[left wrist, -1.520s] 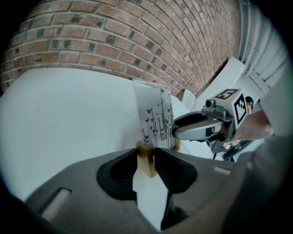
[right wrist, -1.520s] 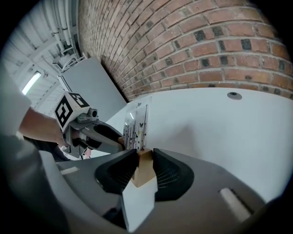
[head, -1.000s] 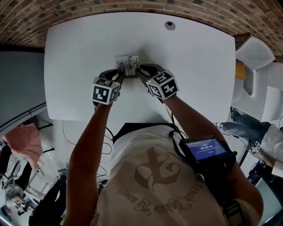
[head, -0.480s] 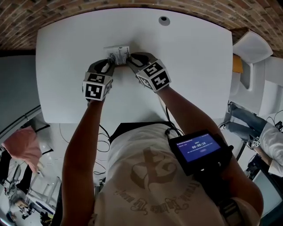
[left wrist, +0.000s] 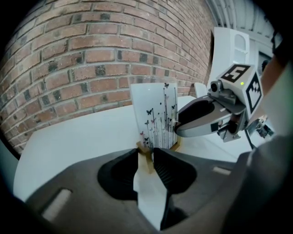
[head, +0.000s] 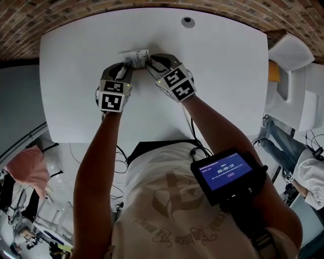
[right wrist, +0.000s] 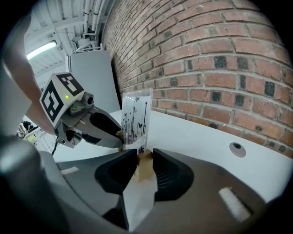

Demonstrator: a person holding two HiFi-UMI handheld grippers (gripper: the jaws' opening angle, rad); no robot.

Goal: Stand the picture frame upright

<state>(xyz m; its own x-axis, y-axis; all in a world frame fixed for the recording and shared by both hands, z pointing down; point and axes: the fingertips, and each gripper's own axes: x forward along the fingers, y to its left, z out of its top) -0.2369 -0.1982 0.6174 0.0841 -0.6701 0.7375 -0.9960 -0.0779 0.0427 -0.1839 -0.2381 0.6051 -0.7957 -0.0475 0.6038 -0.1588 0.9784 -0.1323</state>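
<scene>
The picture frame (head: pixel 135 56) is a white panel printed with dark stems and butterflies, with a light wooden edge. It stands nearly upright on the white table (head: pixel 228 76) near the far edge. My left gripper (head: pixel 126 69) is shut on its lower left wooden corner (left wrist: pixel 145 153). From the other side, my right gripper (head: pixel 151 63) is shut on the lower right corner (right wrist: pixel 143 157). In the left gripper view the printed panel (left wrist: pixel 154 116) rises above the jaws, and the right gripper (left wrist: pixel 179 131) reaches in from the right. In the right gripper view the frame (right wrist: pixel 135 116) stands against the brick wall.
A round cable hole (head: pixel 188 22) sits in the table beyond the frame. A brick wall (head: pixel 152 4) runs behind the table's far edge. A white chair (head: pixel 291 55) stands to the right. A screen device (head: pixel 223 174) hangs on the person's chest.
Both grippers have carried the frame towards the table's far edge and a little left. Seen from above, the frame shows less of its face, so it stands steeper.
</scene>
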